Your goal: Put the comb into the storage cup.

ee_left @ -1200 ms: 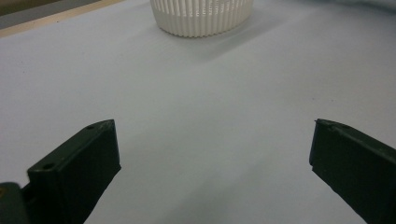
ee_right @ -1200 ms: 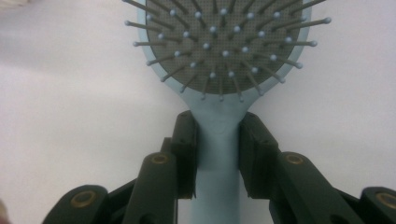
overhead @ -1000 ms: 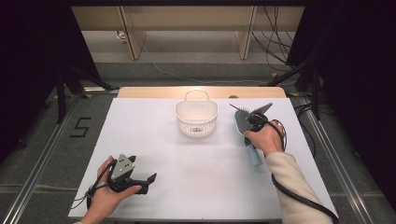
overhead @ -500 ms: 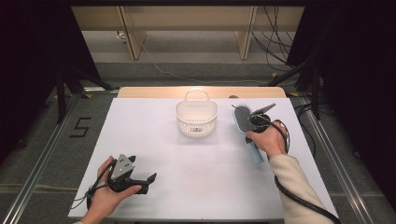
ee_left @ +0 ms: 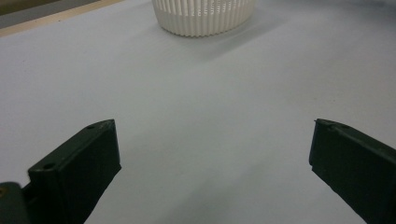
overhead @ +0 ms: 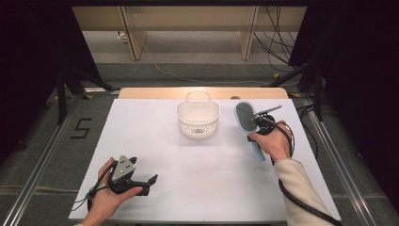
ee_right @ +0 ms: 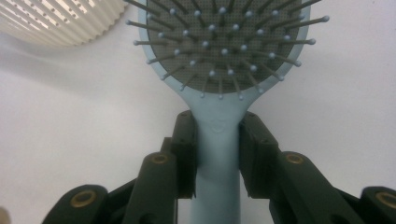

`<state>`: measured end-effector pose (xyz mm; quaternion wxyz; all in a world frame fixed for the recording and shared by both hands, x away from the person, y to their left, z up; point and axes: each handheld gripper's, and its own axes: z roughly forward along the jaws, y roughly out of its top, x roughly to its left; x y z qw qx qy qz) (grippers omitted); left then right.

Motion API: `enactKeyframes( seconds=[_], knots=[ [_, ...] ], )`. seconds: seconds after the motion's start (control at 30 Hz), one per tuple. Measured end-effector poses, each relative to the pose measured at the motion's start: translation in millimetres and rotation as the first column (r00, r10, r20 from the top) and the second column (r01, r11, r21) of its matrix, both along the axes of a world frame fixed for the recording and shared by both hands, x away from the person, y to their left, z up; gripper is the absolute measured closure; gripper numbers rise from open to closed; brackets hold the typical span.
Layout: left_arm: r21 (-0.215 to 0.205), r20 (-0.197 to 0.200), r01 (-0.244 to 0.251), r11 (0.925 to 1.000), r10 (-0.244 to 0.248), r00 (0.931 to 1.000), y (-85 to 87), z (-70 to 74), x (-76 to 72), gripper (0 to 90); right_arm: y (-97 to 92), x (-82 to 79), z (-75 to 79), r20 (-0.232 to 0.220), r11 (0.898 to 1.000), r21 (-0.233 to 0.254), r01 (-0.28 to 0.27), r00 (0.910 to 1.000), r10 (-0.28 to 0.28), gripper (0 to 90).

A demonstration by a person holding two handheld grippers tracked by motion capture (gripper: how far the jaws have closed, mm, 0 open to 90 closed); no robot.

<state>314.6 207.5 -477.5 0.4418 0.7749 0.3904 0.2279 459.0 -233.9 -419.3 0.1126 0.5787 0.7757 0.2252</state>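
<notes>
Your right gripper (ee_right: 217, 154) clamps the blue hairbrush (overhead: 246, 118) by its neck, just right of the white basket (overhead: 198, 120) (left gripper (ee_left: 210, 168) open, empty), so its long handle could snag the rim.

White table (overhead: 188, 188) top, wooden strip (overhead: 155, 92) along its far edge. Floor past the table: cables (overhead: 277, 28), two pale posts (overhead: 134, 33). Floor left of table: marking "5" (overhead: 81, 128).
</notes>
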Motion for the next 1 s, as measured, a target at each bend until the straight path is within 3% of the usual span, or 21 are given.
enactKeyframes(
  seconds=[0.23, 0.6, 1.0],
  knots=[
    [0.0, 0.0, -0.001, 1.0, 0.001, 1.0, 0.1, 0.0, 0.0, 1.3, -1.6, -2.2, 0.0, 0.036, 1.0, 0.021, -0.004, 0.9994, 0.003, 70.3],
    [-0.002, -0.002, -0.005, 1.0, 0.005, 1.0, 0.5, -0.4, 0.1, 1.3, -4.3, -7.3, -1.0, 0.133, 0.998, 0.063, -0.014, 0.991, 0.006, 70.4],
    [0.006, -0.001, -0.011, 0.9999, 0.011, 0.9999, 1.9, -1.2, 0.7, 1.4, -11.1, -14.8, -7.5, 0.172, 0.996, 0.083, -0.041, 0.9847, 0.027, 70.3]
  ],
)
